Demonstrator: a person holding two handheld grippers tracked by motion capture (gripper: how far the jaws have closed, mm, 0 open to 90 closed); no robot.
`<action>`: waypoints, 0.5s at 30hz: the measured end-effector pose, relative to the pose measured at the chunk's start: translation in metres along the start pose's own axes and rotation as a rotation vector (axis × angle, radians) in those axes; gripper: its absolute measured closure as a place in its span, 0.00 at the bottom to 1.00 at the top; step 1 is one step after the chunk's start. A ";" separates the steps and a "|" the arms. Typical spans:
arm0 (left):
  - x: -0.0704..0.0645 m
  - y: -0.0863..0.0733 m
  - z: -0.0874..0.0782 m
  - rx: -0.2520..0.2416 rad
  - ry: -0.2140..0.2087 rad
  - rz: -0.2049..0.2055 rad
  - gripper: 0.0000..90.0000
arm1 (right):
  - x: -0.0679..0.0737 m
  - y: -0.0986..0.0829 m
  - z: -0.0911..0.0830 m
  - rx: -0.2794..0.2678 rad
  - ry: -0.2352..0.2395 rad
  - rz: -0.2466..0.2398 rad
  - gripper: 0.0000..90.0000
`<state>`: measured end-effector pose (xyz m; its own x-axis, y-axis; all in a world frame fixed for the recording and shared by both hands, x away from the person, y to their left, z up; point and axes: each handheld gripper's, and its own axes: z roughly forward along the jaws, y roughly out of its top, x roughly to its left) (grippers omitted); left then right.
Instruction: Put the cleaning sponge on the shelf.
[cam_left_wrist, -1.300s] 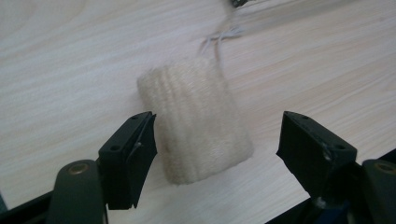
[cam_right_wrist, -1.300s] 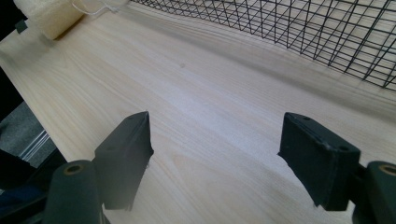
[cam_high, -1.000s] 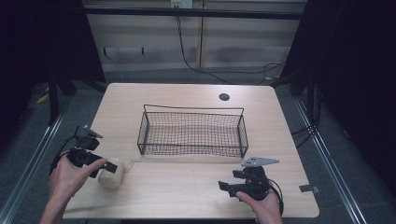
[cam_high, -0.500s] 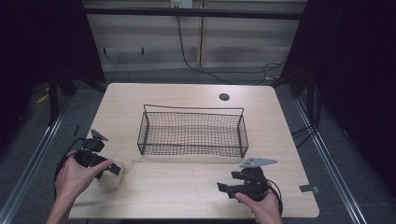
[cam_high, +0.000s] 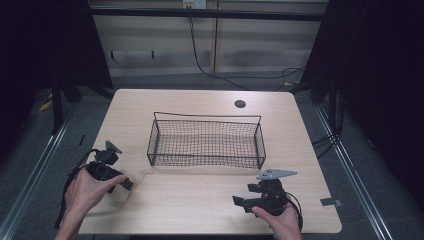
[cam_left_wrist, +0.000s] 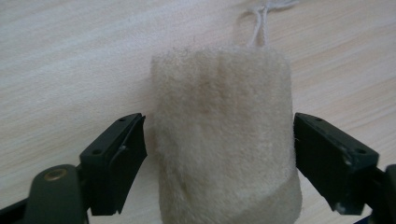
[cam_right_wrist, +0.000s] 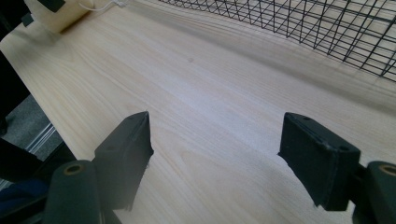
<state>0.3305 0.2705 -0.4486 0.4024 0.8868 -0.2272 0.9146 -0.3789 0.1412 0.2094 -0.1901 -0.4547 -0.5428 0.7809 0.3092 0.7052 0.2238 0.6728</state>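
A: Which object is being worked on, and where is it found?

B: A cream felt roll (cam_left_wrist: 224, 140) is shown lying on the pale wooden tabletop (cam_high: 200, 195) near its front left corner, also marked in the high view (cam_high: 121, 186). A thin white loop of string (cam_left_wrist: 261, 21) is attached at its far end.

A: How is the left claw (cam_left_wrist: 219, 158) placed?

B: It is set around the roll, one jaw on each side. The jaws are spread; the left one is seen at or just off the felt, the right one just beside it, and firm contact cannot be confirmed. In the high view the claw (cam_high: 122, 184) is held by the person's left hand (cam_high: 87, 192).

A: And the right claw (cam_right_wrist: 217, 154)?

B: It is held wide apart over bare tabletop, with nothing between the jaws, near the front right edge (cam_high: 240, 202).

A: What container is present?

B: A black wire basket (cam_high: 205, 142) is placed at mid-tabletop, well apart from the roll. Nothing is seen inside it.

A: What is cut off or unclear?

B: The near end of the roll is cropped by the frame in the left gripper view, and the basket (cam_right_wrist: 299, 25) is only partly included in the right gripper view.
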 end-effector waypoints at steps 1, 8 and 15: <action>0.000 0.000 0.001 0.007 0.003 0.011 0.27 | 0.000 0.000 0.000 0.000 0.000 0.000 0.28; 0.000 0.001 0.003 0.023 0.015 0.019 0.29 | 0.000 0.000 0.000 0.002 0.000 0.000 0.28; 0.001 0.000 0.000 0.023 0.006 0.017 0.29 | -0.001 0.000 0.000 0.005 -0.001 0.003 0.28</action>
<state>0.3306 0.2720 -0.4487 0.4176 0.8818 -0.2190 0.9084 -0.3997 0.1227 0.2096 -0.1907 -0.4547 -0.5400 0.7823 0.3104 0.7092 0.2243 0.6684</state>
